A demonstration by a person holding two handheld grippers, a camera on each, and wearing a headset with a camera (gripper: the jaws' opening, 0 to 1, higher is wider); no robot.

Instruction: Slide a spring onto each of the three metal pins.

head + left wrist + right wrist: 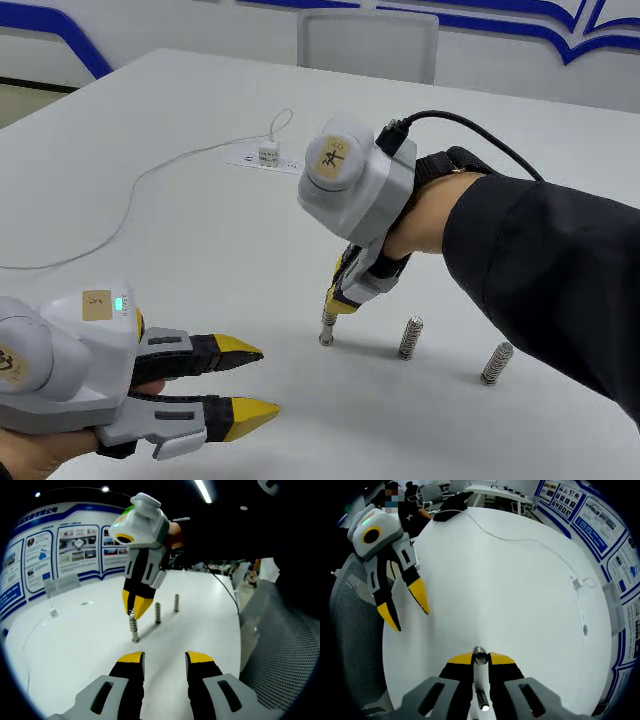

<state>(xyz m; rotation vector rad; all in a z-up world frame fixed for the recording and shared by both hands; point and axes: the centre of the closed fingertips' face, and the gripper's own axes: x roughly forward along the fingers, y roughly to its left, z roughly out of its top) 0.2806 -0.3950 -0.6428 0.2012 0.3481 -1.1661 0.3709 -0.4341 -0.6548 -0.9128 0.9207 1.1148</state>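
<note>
Three metal pins stand in a row on the white table (200,250). The two to the right, one (410,337) and the other (496,362), each wear a spring. My right gripper (335,300) points straight down over the left pin (326,338), shut on a spring (328,320) that sits partway down it. In the right gripper view the spring (481,695) runs between the shut jaws, with the pin's top (479,654) poking out at the tips. My left gripper (250,380) hovers open and holding nothing at the near left, aimed at the pins (133,625).
A white cable (130,195) runs across the table to a small power strip (265,155) at the back. A grey chair back (367,40) stands past the far edge. A mesh chair (285,645) sits close on the left gripper's right side.
</note>
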